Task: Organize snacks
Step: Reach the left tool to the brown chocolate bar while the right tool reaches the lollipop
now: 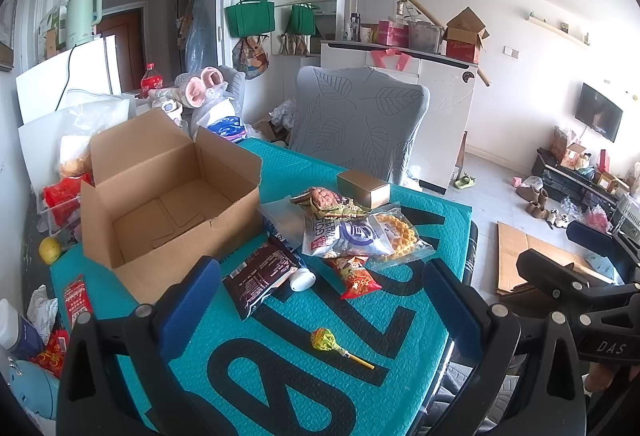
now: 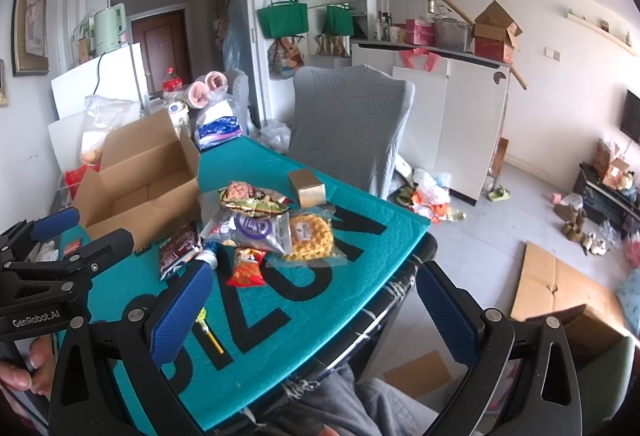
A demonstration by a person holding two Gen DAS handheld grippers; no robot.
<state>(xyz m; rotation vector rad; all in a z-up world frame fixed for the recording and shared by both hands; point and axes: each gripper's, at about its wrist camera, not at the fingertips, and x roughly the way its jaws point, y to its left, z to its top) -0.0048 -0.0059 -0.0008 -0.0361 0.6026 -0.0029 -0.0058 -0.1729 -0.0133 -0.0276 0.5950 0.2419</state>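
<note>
An open, empty cardboard box (image 1: pixel 168 196) stands at the back left of the teal mat (image 1: pixel 280 376). To its right lies a snack pile: a cookie packet (image 1: pixel 320 198), a gold box (image 1: pixel 364 188), a white-purple packet (image 1: pixel 346 236), a waffle pack (image 1: pixel 400 232), a red packet (image 1: pixel 356 278) and a dark brown packet (image 1: pixel 260 276). A lollipop (image 1: pixel 326 341) lies alone nearer me. My left gripper (image 1: pixel 320 304) hovers open above the lollipop, holding nothing. My right gripper (image 2: pixel 314 316) is open over the mat's front right edge, also holding nothing. The pile (image 2: pixel 256 228) lies ahead of it to the left.
A grey covered chair (image 1: pixel 360 120) stands behind the table. Bags, a yellow ball (image 1: pixel 49 250) and red wrappers crowd the table's left side. A small red packet (image 1: pixel 74 300) lies on the mat's left edge. Flat cardboard (image 2: pixel 560 288) lies on the floor at right.
</note>
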